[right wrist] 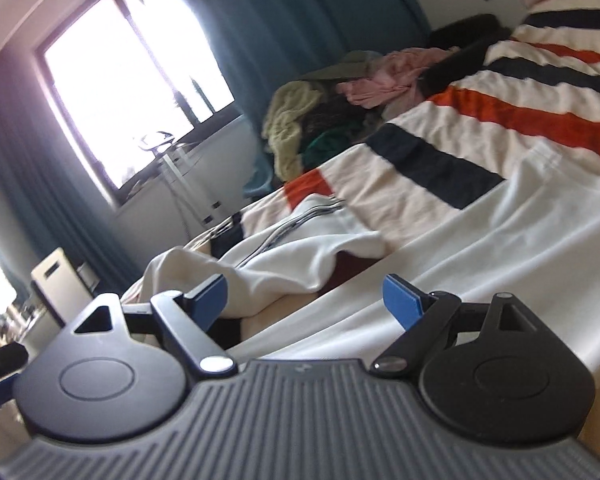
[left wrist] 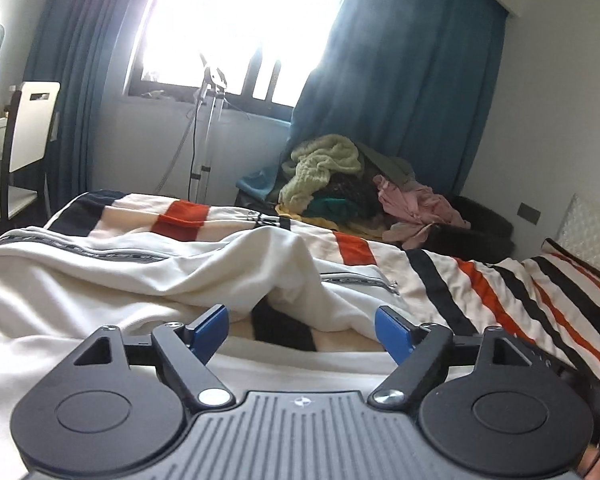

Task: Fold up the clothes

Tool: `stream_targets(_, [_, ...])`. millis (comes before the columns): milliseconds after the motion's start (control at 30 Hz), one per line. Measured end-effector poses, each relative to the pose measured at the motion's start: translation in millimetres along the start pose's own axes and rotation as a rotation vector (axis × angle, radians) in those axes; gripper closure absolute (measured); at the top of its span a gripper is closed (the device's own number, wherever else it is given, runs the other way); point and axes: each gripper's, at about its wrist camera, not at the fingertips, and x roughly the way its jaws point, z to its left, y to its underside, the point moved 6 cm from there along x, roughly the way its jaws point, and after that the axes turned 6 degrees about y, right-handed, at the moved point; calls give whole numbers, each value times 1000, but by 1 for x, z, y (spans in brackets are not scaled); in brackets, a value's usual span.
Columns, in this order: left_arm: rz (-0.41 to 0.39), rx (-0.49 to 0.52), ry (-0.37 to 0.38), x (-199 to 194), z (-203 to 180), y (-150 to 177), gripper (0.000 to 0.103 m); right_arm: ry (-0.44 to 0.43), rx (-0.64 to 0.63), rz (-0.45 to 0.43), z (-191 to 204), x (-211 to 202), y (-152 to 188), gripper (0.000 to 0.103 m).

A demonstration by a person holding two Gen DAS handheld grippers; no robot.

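Nearest the lens in the left wrist view, the left black two-finger gripper with blue pads [left wrist: 302, 330] stands wide apart and holds nothing, low over the near edge of the cream-white zip-up jacket with grey taped trim [left wrist: 140, 272]. That garment, the landmark for what follows, lies rumpled and only partly spread on the bed's cream blanket with orange and black stripes [left wrist: 500, 280].

Left of the jacket and well beyond it: a white chair with a dark frame [left wrist: 32, 132] beside a white desk. Directly behind the jacket: a metal tripod stand [left wrist: 208, 128] under the bright window, flanked by teal curtains [left wrist: 400, 80]. Behind and right of the jacket: a heap of unfolded clothes in pale green knit, pink and dark fabrics [left wrist: 360, 184], waiting on the far side of the bed.

In the right wrist view, the right black two-finger gripper with blue pads [right wrist: 304, 300] is likewise spread wide and empty, tilted, with the jacket's [right wrist: 292, 252] bunched cloth just ahead of its left finger and flat white fabric under its right.

Step in hand, as judged: the approach before a grasp, with the fold itself not yet begun. The next move probably calls for each gripper to close on a separate edge or corner of the jacket, then draw the cloth taut and flat. Pinching a single layer, not a bunched ridge, looks like the main difficulty.
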Motion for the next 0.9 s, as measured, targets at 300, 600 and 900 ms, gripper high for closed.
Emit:
stream_targets(300, [19, -69, -88, -20, 39, 18, 1, -152, 64, 182, 20, 34, 18, 16])
stream_targets(600, [7, -122, -145, -22, 57, 25, 1, -172, 305, 259, -11, 119, -6, 22])
stream_targets(900, [40, -99, -197, 10, 58, 41, 0, -152, 530, 292, -48, 196, -13, 27])
